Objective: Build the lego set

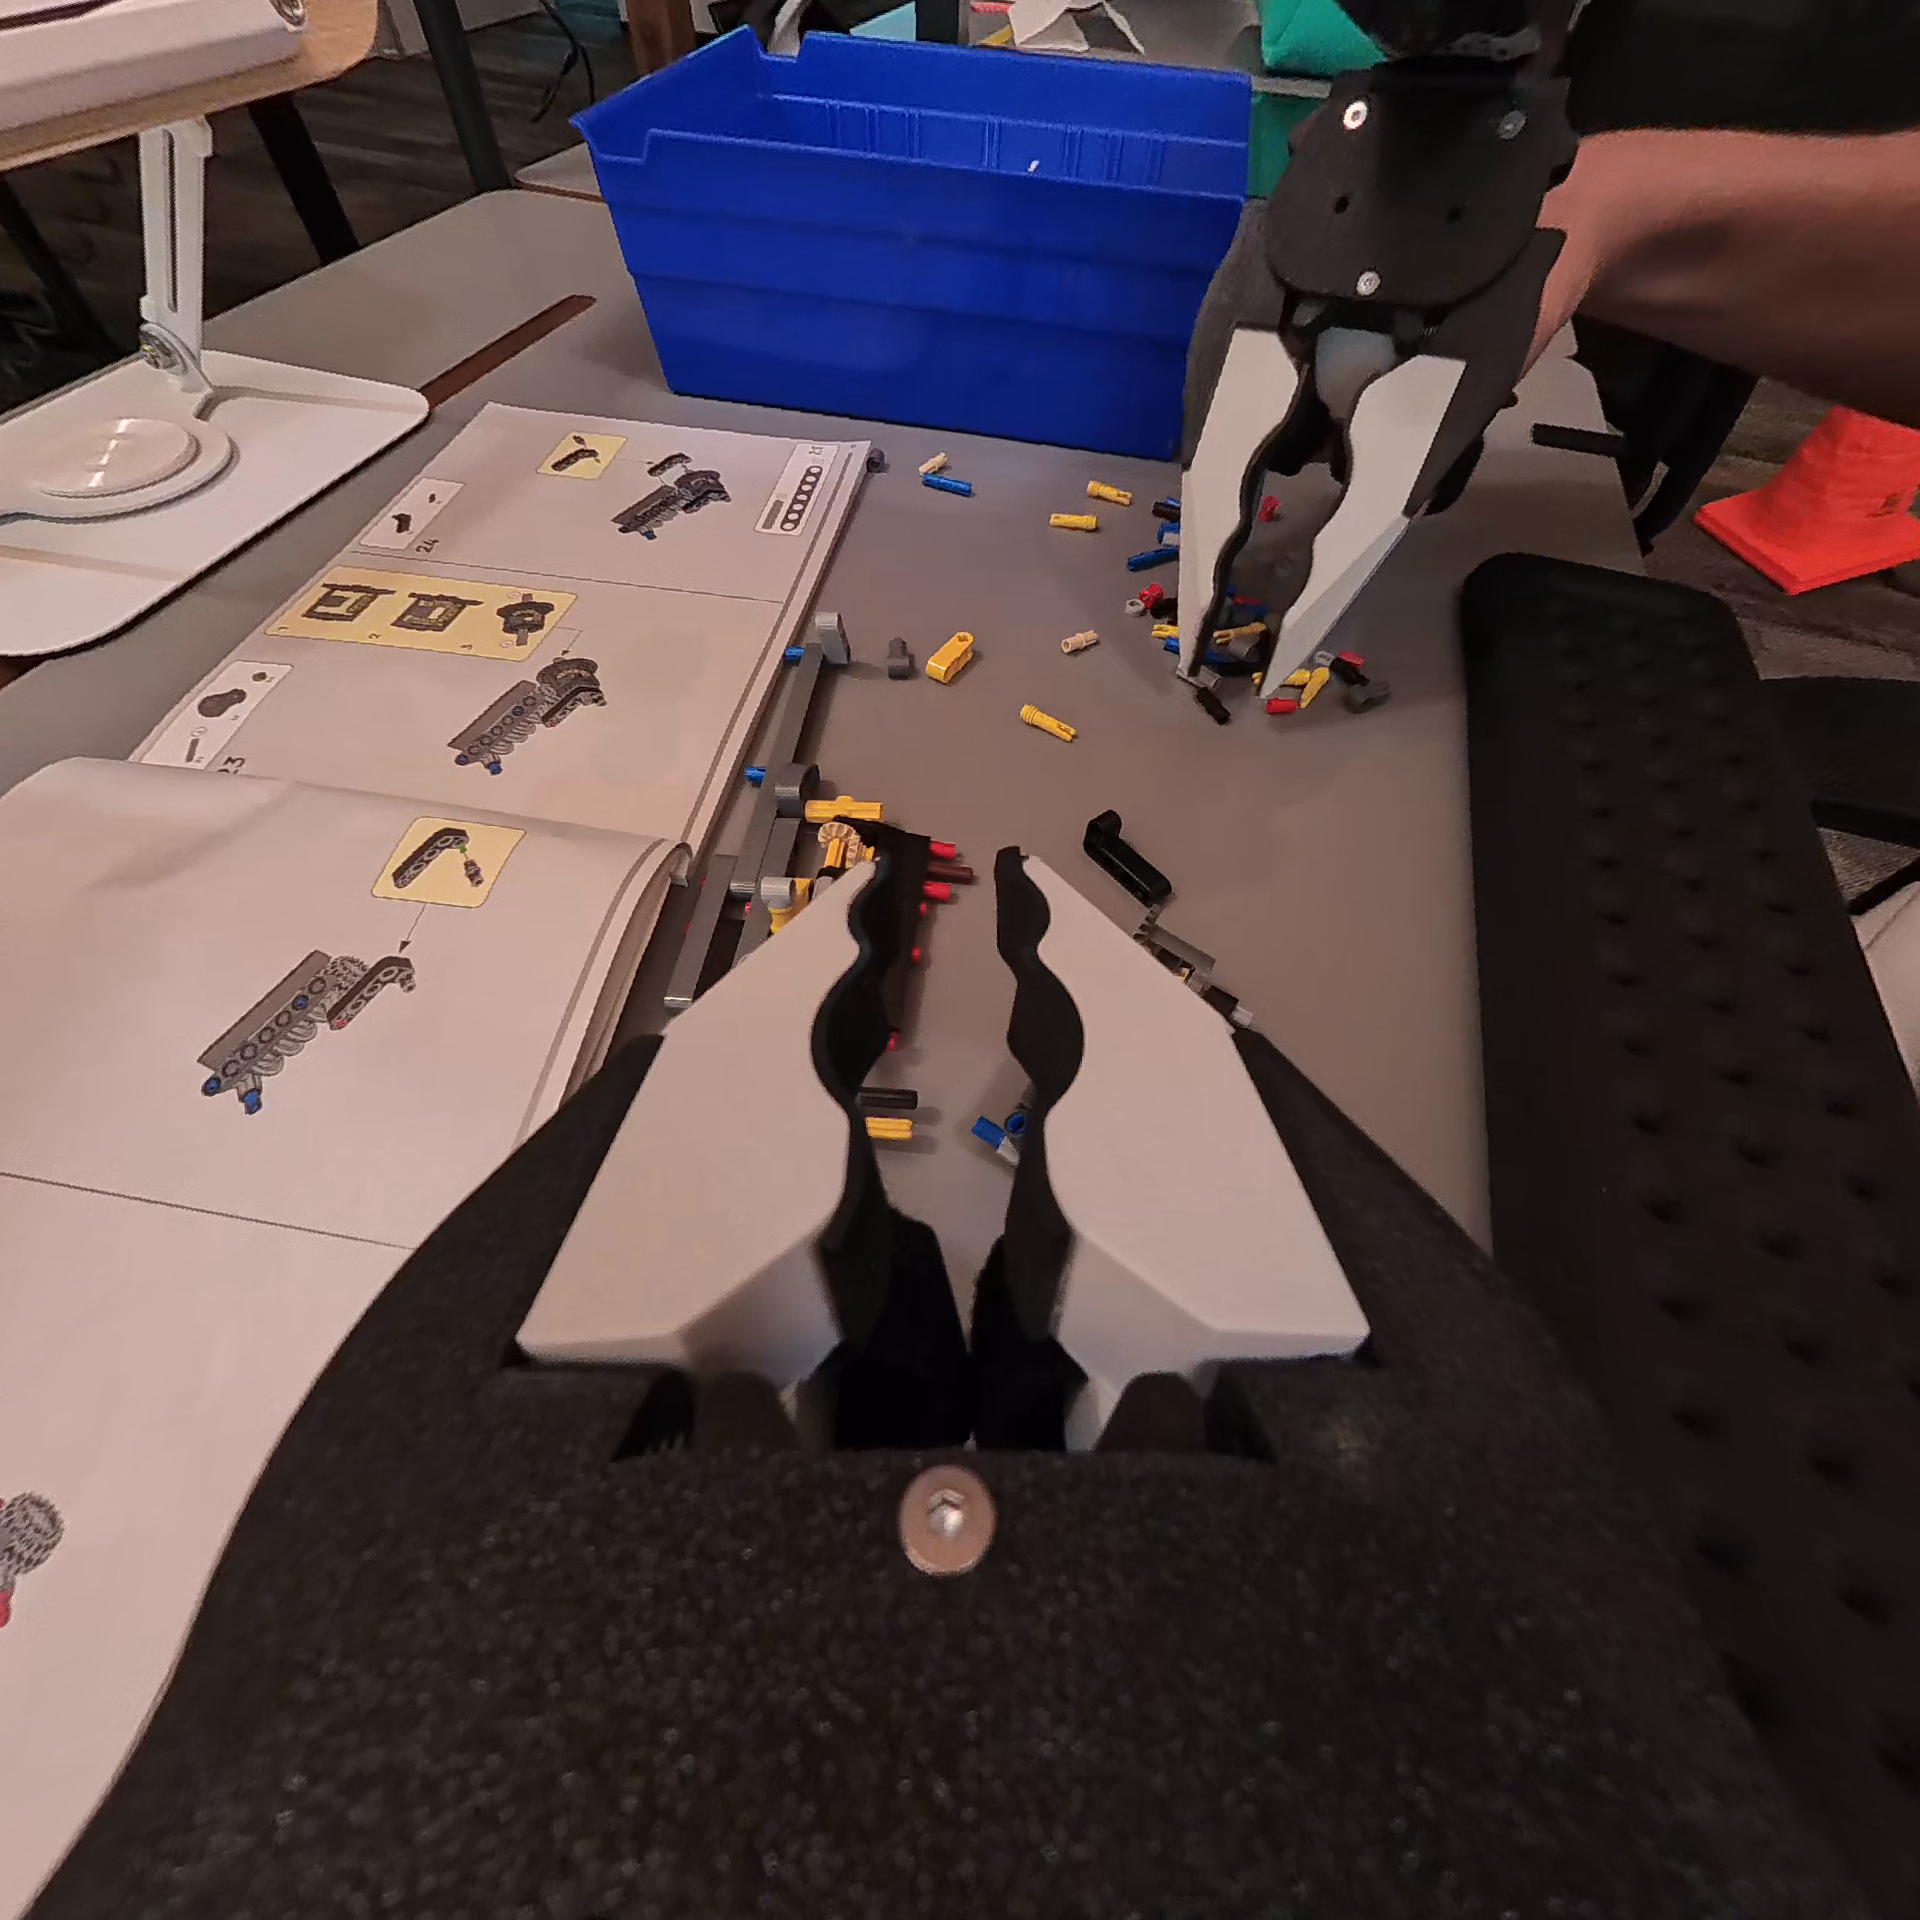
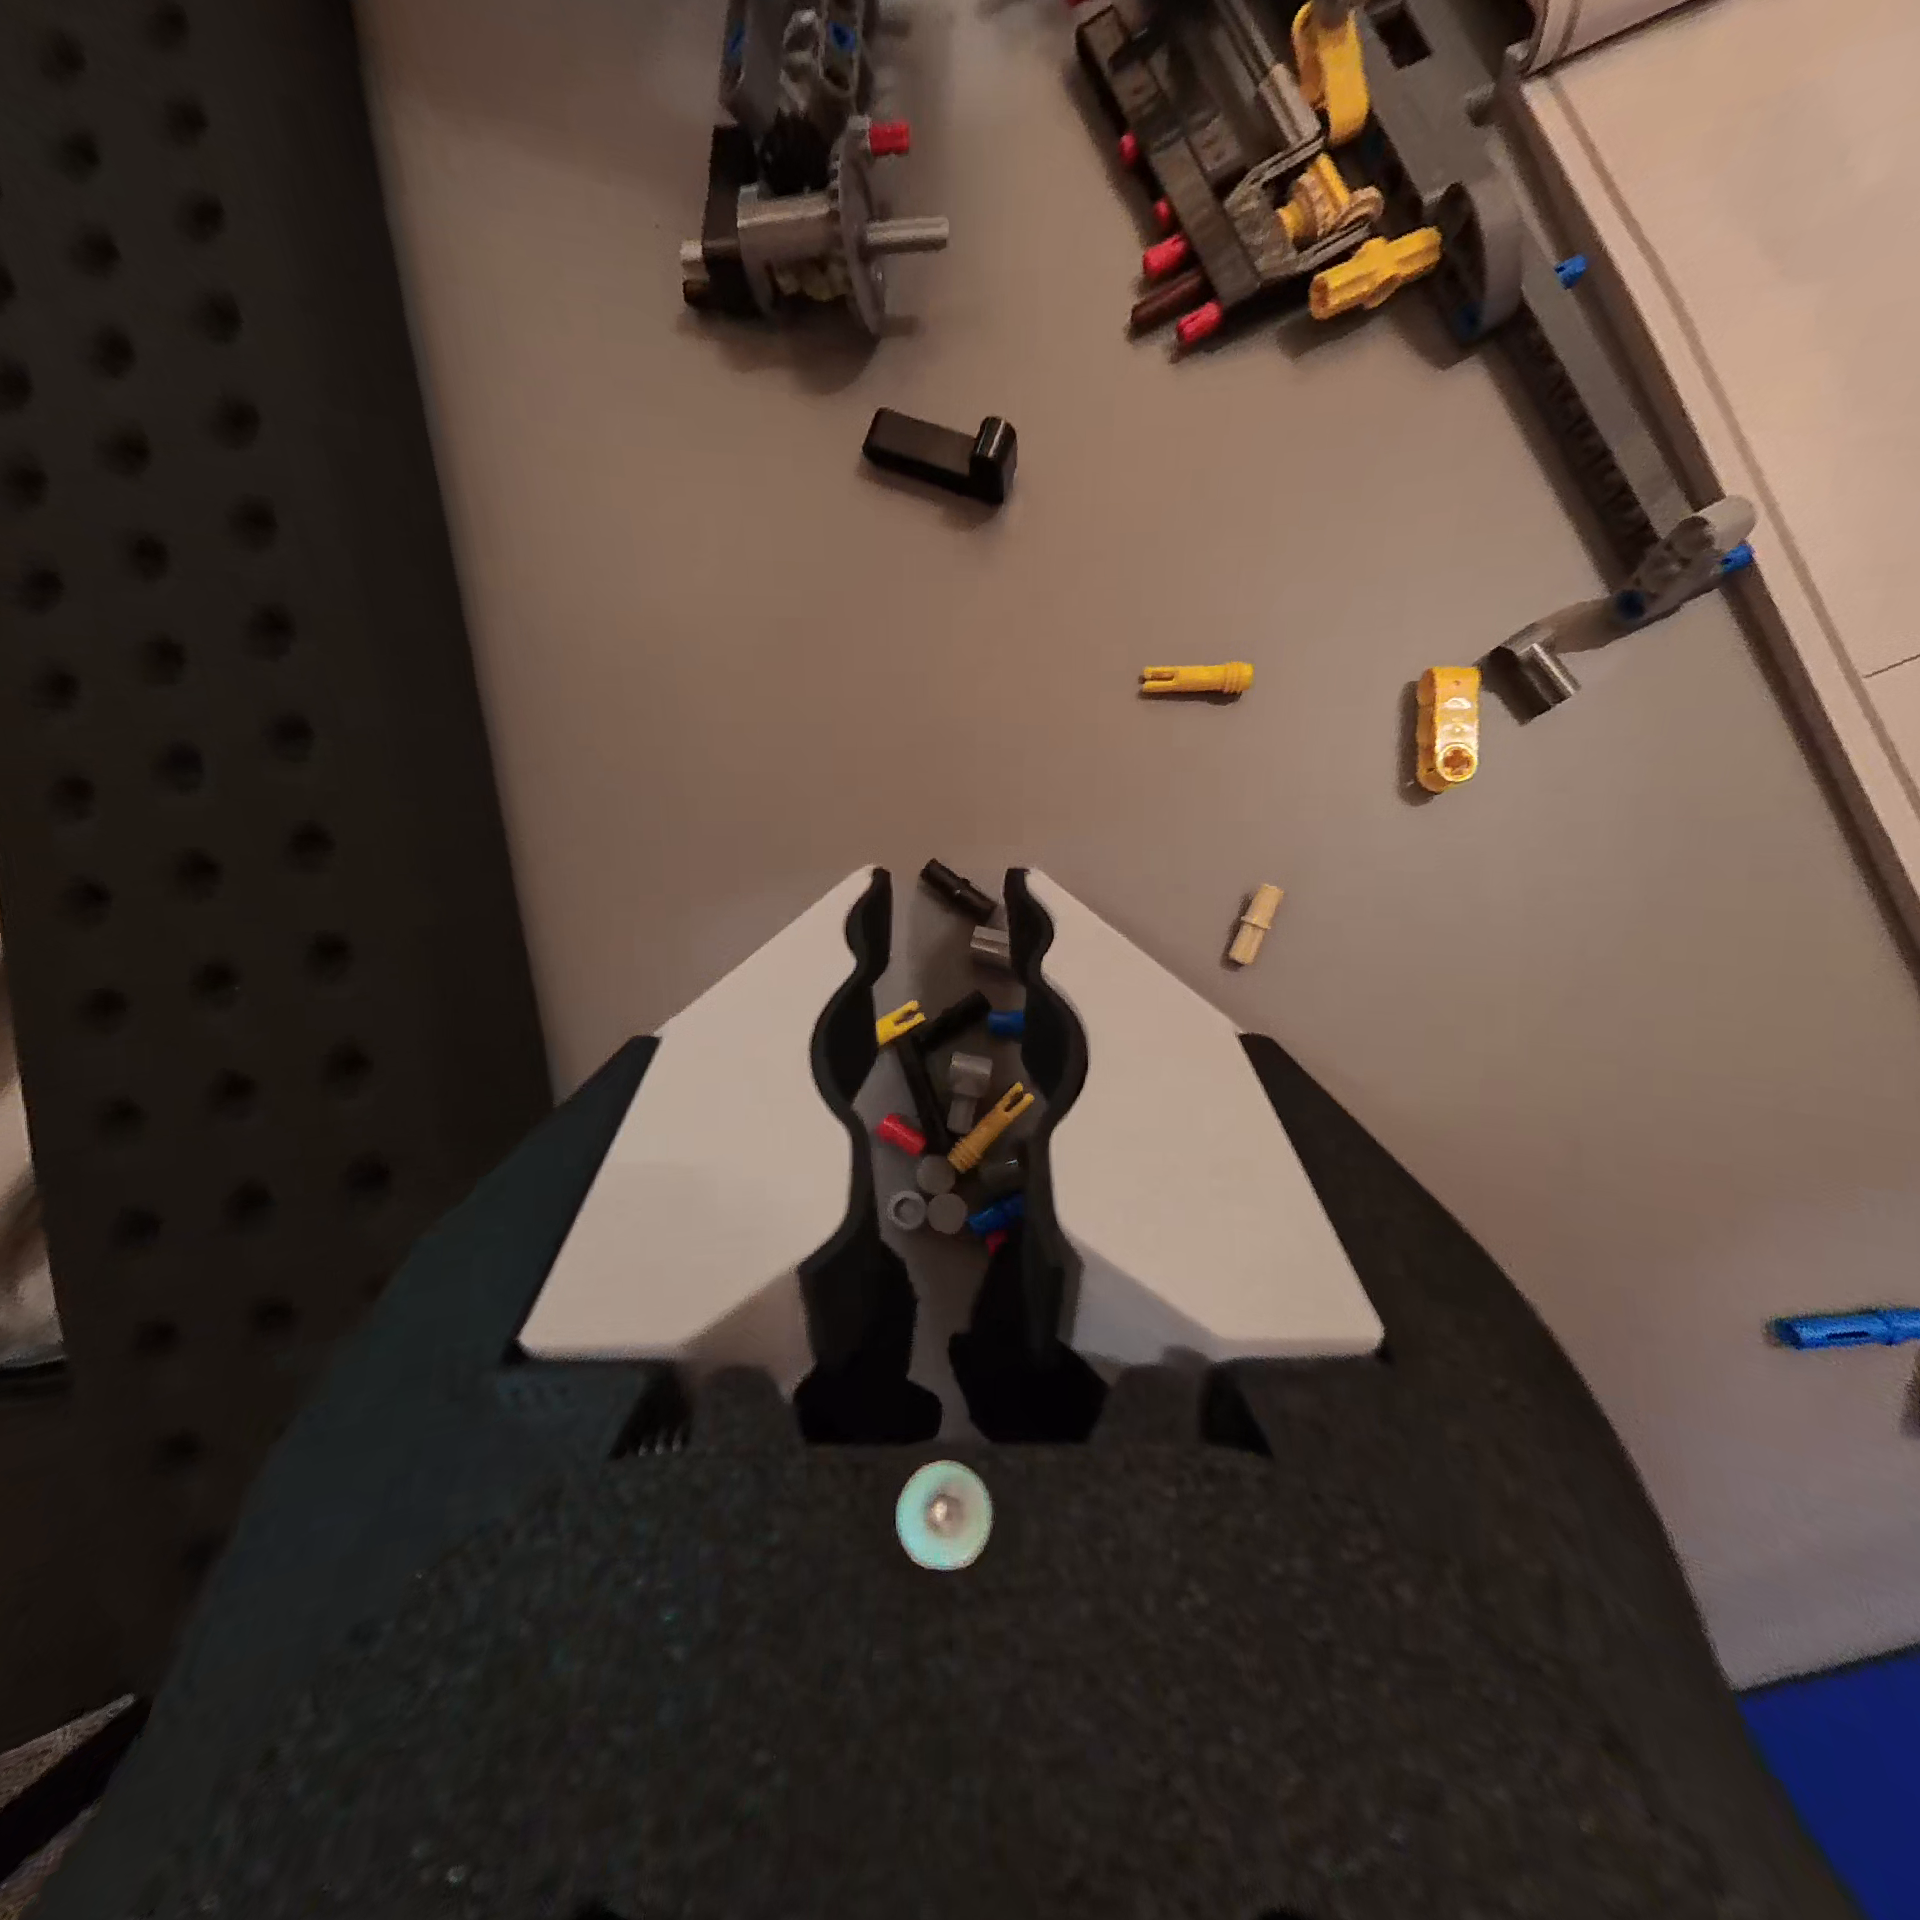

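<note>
My left gripper [image 1: 940, 862] is open and empty, low over the grey table just right of the long grey and yellow Lego assembly [image 1: 774, 831], which also shows in the right wrist view [image 2: 1299, 187]. My right gripper [image 2: 948, 878] is open and points down into a pile of small pins [image 2: 956, 1122], with loose pieces lying between its fingers; it shows in the left wrist view too [image 1: 1231, 675]. A smaller grey geared assembly [image 2: 800, 208] and a black L-shaped piece [image 2: 935, 452] lie between the two grippers.
An open instruction booklet [image 1: 468, 727] lies at the left. A blue bin [image 1: 935, 229] stands at the back. A black perforated mat [image 1: 1683, 935] runs along the right. A yellow pin [image 2: 1195, 677], a yellow connector [image 2: 1446, 727] and a tan pin [image 2: 1255, 925] lie loose. The grippers' ends are close to 20 cm from one another. My right tips are roughly 8 cm from the yellow connector [image 2: 1446, 727]. It turns up in the left wrist view [image 1: 956, 654] as well.
</note>
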{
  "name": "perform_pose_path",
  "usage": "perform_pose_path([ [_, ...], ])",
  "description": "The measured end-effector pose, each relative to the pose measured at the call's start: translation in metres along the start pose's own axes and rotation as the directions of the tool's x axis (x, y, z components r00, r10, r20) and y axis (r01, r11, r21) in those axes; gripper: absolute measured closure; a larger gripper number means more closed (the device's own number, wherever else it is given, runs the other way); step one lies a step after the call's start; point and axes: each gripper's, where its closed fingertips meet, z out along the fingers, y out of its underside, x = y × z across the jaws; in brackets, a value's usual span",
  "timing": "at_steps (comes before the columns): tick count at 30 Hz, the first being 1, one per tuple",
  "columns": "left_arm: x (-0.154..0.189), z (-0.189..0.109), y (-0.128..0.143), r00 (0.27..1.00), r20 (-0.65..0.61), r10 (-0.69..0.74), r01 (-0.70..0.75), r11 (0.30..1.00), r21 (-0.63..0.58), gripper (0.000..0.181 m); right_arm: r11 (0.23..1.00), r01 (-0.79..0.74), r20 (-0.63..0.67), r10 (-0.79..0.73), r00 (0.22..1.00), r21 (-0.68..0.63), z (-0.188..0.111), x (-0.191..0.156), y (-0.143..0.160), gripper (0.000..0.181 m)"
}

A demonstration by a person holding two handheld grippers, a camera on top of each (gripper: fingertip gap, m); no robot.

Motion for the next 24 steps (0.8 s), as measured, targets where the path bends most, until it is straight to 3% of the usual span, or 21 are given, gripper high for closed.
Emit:
perform_pose_path([
  [10,0.005,0.002,0.000,1.000,-0.008,0.025,-0.025,1.000,-0.005,0.164,0.993,0.101,-0.013,-0.102,0.995,-0.062,0.011,-0.001,0.004,0.177],
  [13,0.017,0.008,-0.001,0.985,0.011,0.172,-0.172,0.985,-0.025,0.160,0.999,0.049,0.013,-0.049,0.999,-0.014,0.013,-0.005,-0.009,0.177],
  [15,0.029,0.013,-0.002,0.931,0.051,0.360,-0.358,0.932,-0.047,0.154,0.996,-0.019,0.069,0.013,0.998,0.086,0.013,-0.011,-0.034,0.178],
  [18,0.049,0.023,-0.004,0.778,0.103,0.619,-0.614,0.785,-0.085,0.158,0.973,-0.098,0.173,0.062,0.983,0.209,0.011,-0.020,-0.075,0.178],
  [20,0.055,0.026,-0.007,0.689,0.141,0.711,-0.704,0.702,-0.101,0.162,0.962,-0.135,0.265,0.069,0.962,0.239,0.010,-0.028,-0.096,0.178],
  [24,0.058,0.025,-0.006,0.591,0.177,0.787,-0.777,0.614,-0.137,0.162,0.969,-0.091,0.308,0.017,0.951,0.230,0.010,-0.035,-0.120,0.178],
])
